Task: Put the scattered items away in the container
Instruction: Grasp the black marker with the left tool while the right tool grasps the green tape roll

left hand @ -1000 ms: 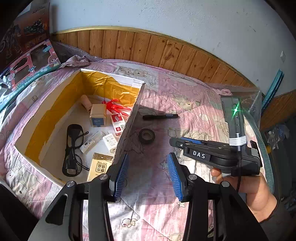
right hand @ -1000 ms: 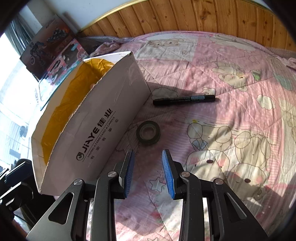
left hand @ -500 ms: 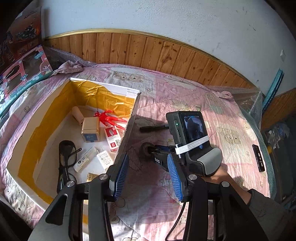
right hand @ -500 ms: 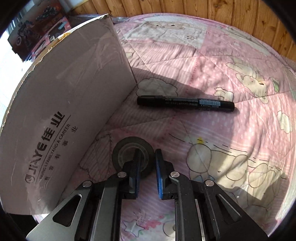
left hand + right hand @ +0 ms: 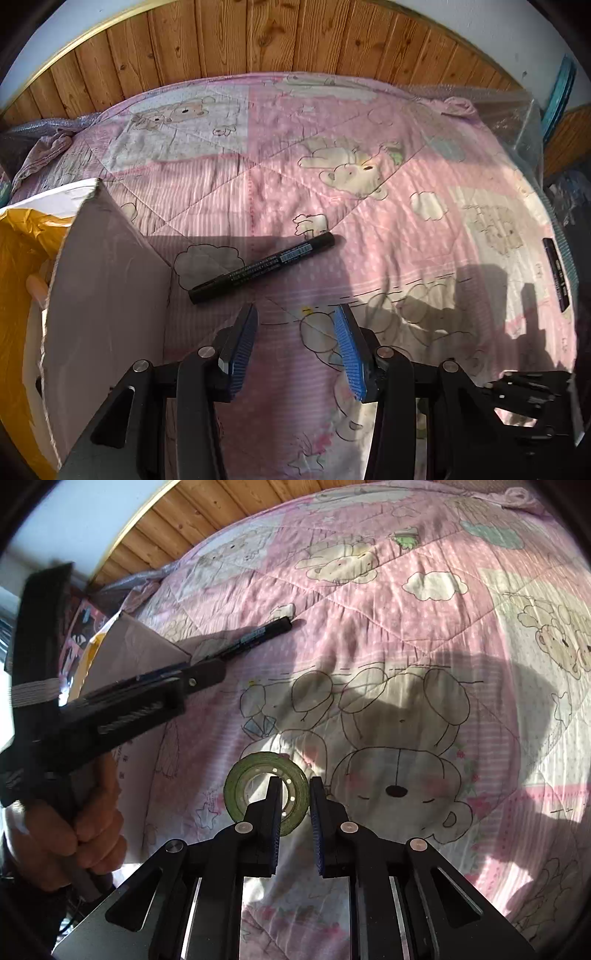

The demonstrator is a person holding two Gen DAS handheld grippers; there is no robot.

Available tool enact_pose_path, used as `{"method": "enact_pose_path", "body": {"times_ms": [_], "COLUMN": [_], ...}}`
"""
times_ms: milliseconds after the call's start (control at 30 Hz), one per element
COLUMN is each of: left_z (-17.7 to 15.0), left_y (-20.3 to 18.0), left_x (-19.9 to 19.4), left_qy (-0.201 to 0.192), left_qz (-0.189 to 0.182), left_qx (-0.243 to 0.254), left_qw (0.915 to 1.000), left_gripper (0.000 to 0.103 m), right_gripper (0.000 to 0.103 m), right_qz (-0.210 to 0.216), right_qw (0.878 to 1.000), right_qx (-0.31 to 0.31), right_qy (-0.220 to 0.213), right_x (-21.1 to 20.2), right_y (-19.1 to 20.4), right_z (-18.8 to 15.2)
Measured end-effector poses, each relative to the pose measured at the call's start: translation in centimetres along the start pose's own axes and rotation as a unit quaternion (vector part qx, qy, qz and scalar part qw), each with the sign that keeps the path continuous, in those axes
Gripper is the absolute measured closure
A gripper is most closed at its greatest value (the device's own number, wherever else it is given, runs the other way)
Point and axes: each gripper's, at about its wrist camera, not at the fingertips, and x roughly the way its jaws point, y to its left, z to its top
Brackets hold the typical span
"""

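**Tape roll lifted, marker on the quilt**

The right hand-held gripper (image 5: 293, 805) is clenched on the green tape roll (image 5: 236, 786), one finger inside the ring's hole and the other outside, pinching its near-right wall. The roll stands tilted in front of the camera, above the pink bear-print quilt (image 5: 424, 646) that covers the bed.

The left hand-held gripper (image 5: 295, 321) is released, its blue pads (image 5: 347, 347) spread wide and holding nothing. It sits just short of the black marker (image 5: 262, 267), which lies slantwise on the quilt (image 5: 369, 229), its near end close to the corner of the cardboard box (image 5: 107, 295). The box stands at the left, with a yellow lining (image 5: 22, 258) showing inside; what it contains is mostly hidden. In the right wrist view, a hand (image 5: 88, 830) grips the left tool's handle, and the marker (image 5: 258, 635) lies beyond its tip.
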Motion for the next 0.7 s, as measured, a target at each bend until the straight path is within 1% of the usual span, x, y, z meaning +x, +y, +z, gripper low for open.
{"method": "enact_pose_path", "body": {"times_ms": [33, 67, 100, 133, 200, 267, 333, 367, 467, 500, 567, 600, 633, 700], "left_z": [0.2, 0.4, 0.5, 0.6, 0.8, 1.0, 1.1, 1.2, 1.4, 1.7, 1.9, 2.1, 2.2, 2.5], "left_y": [0.0, 0.2, 0.5, 0.8, 1.4, 1.7, 1.6, 1.6, 1.3, 1.0, 0.6, 0.6, 0.6, 0.5], "left_x": [1.2, 2.2, 2.9, 3.4, 4.2, 4.2, 3.9, 3.7, 2.4, 2.0, 2.1, 2.4, 2.9, 3.6], "left_qy": [0.009, 0.013, 0.013, 0.011, 0.013, 0.005, 0.003, 0.003, -0.017, -0.025, -0.022, -0.016, -0.01, -0.021], "left_qz": [0.004, 0.018, 0.036, 0.04, 0.024, 0.019, 0.011, 0.001, 0.003, 0.006, 0.01, 0.012, 0.011, 0.023], "left_qx": [0.005, 0.007, 0.002, -0.005, -0.019, -0.027, -0.025, -0.023, -0.012, -0.003, 0.018, 0.023, 0.026, 0.038], "left_qw": [0.9999, 0.9997, 0.9993, 0.9991, 0.9994, 0.9995, 0.9996, 0.9997, 0.9998, 0.9997, 0.9995, 0.9995, 0.9996, 0.9988], "left_gripper": [0.058, 0.058, 0.058, 0.058, 0.057, 0.062, 0.082, 0.082, 0.082, 0.079, 0.068, 0.054, 0.045, 0.045], "right_gripper": [0.088, 0.088, 0.088, 0.088, 0.088, 0.088, 0.088, 0.088, 0.088, 0.088, 0.088, 0.088, 0.088, 0.088], "right_qz": [0.001, 0.003, 0.006, 0.009, 0.013, 0.016, 0.021, 0.023, 0.027, 0.029, 0.032, 0.033, 0.034, 0.035], "right_qw": [1.0, 1.0, 1.0, 1.0, 1.0, 1.0, 1.0, 1.0, 0.999, 0.999, 0.999, 0.999, 0.999, 0.999], "right_qx": [0.003, 0.008, 0.012, 0.013, 0.01, 0.004, 0.002, 0.001, 0.002, 0.002, 0.003, 0.003, 0.002, 0.003], "right_qy": [-0.003, -0.004, -0.003, -0.003, -0.003, -0.005, -0.009, -0.012, -0.021, -0.023, -0.026, -0.027, -0.027, -0.025], "right_x": [-0.1, -0.2, -0.3, -0.3, -0.4, -0.6, -0.9, -1.1, -1.8, -2.0, -2.3, -2.4, -2.5, -2.4], "right_y": [-0.1, -0.3, -0.5, -0.6, -0.5, -0.2, 0.0, 0.0, 0.1, 0.1, 0.1, 0.1, 0.1, 0.0], "right_z": [0.1, 0.2, 0.3, 0.3, 0.4, 0.5, 0.7, 0.7, 0.8, 0.8, 0.9, 1.0, 1.0, 1.0]}}
